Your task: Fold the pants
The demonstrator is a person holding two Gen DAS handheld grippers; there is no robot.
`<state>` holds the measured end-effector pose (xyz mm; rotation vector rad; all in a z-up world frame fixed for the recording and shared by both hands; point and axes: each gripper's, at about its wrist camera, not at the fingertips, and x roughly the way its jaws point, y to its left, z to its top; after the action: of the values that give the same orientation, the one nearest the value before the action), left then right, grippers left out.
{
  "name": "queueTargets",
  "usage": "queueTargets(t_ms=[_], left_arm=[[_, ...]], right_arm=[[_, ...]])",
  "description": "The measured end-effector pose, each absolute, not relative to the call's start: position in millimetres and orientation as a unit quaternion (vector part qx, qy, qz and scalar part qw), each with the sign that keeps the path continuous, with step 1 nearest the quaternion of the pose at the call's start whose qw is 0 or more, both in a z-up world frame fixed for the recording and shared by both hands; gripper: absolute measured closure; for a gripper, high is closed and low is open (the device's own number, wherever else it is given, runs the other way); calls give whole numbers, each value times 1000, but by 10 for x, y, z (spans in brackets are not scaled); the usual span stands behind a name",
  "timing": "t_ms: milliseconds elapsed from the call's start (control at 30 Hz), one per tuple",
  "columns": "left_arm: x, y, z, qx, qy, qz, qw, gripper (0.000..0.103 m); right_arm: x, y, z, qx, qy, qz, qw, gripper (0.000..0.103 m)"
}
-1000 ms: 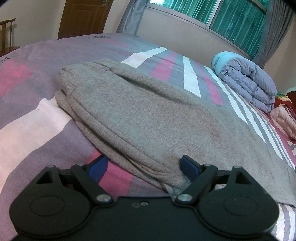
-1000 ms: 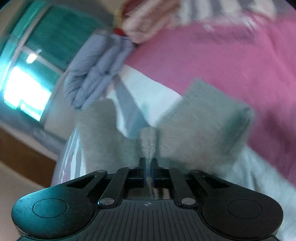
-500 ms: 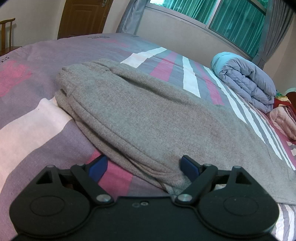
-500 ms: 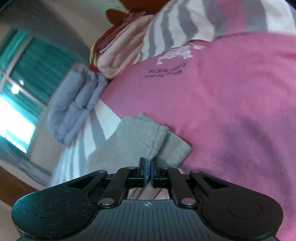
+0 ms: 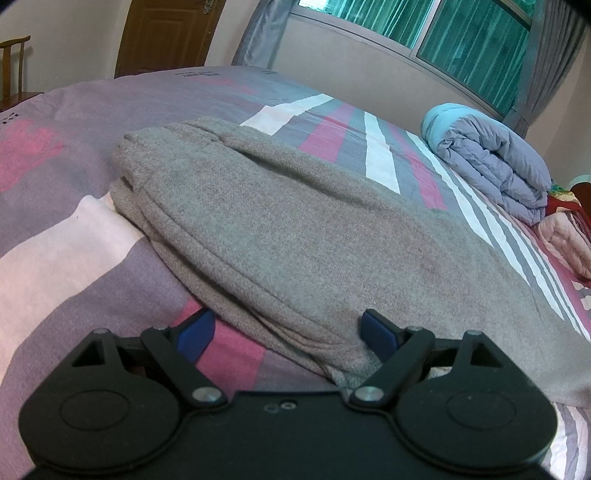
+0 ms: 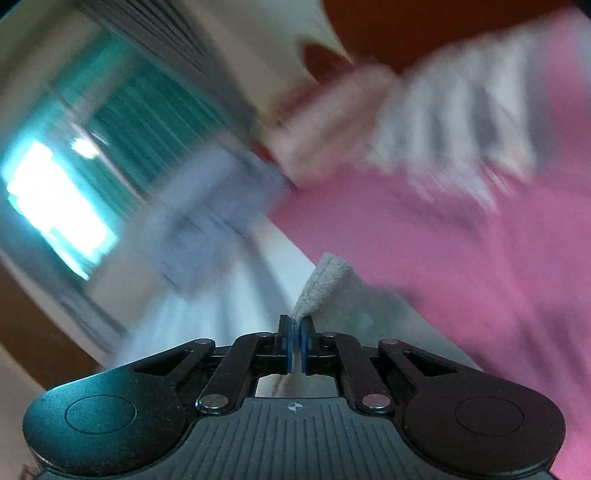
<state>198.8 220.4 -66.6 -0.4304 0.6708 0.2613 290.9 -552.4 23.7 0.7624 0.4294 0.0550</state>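
Observation:
The grey pants lie folded lengthwise across the striped bed, waistband at the far left, legs running to the right. My left gripper is open, low at the near edge of the pants, its blue pads either side of the folded hem edge. My right gripper is shut on a grey cuff of the pants, which sticks up between the pads. The right wrist view is blurred by motion.
A rolled blue-grey duvet lies at the far right of the bed, with pink bedding beside it. A window with green curtains and a wooden door stand behind. A pink area of the bedsheet fills the right wrist view.
My right gripper has kept hold of the pant cuff and swung with it, the view tilting and blurring. The left gripper and the pants by it have barely moved.

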Motion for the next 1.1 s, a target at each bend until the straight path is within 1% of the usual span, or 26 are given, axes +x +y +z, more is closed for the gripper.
queueTargets(t_ms=[67, 100, 133, 167, 200, 233, 300, 367, 567, 733, 833, 867, 967, 1000, 1033, 1067, 1100], left_arm=[[1983, 2208, -669, -209, 324, 126, 914, 23], [1984, 2210, -669, -208, 324, 125, 914, 23], [1986, 2212, -669, -209, 324, 125, 914, 23], [1986, 2219, -671, -210, 324, 125, 914, 22], [1987, 2218, -673, -211, 324, 126, 913, 22], [1988, 2212, -673, -210, 325, 126, 914, 22], [1988, 2209, -671, -207, 326, 126, 914, 22], [1989, 2215, -672, -208, 326, 125, 914, 22], [1985, 2214, -668, -208, 325, 125, 914, 22], [1986, 2213, -670, -208, 325, 126, 914, 22], [1989, 2206, -669, -205, 327, 126, 914, 21], [1983, 2206, -668, -204, 327, 125, 914, 21], [1985, 2215, -666, -204, 327, 123, 914, 21], [1988, 2220, -664, -205, 327, 123, 914, 21], [1990, 2221, -664, -206, 327, 123, 914, 21], [1990, 2218, -663, -206, 327, 124, 914, 21], [1993, 2215, -662, -205, 327, 124, 914, 21]], right_arm=[[2806, -5555, 449, 383, 146, 46, 911, 99], [2741, -5582, 413, 381, 133, 40, 914, 99], [2729, -5589, 287, 368, 148, 22, 918, 99], [2796, -5617, 39, 366, 201, -6, 908, 99], [2890, -5657, -271, 379, 278, -35, 882, 99], [2916, -5674, -474, 388, 312, -44, 866, 99], [2834, -5682, -675, 389, 317, -51, 864, 99], [2775, -5719, -777, 428, 309, -55, 848, 99], [2805, -5656, -679, 409, 312, -62, 856, 99], [2607, -5676, -545, 401, 282, -53, 870, 99], [2723, -5640, -580, 394, 329, -77, 855, 99], [2735, -5632, -520, 394, 321, -72, 858, 99], [2619, -5657, -219, 420, 247, -29, 873, 99], [2600, -5661, -224, 405, 251, -37, 878, 99], [2626, -5683, -316, 393, 280, -57, 874, 99], [2665, -5738, -480, 404, 317, -71, 855, 99], [2655, -5793, -612, 428, 328, -75, 839, 99]])
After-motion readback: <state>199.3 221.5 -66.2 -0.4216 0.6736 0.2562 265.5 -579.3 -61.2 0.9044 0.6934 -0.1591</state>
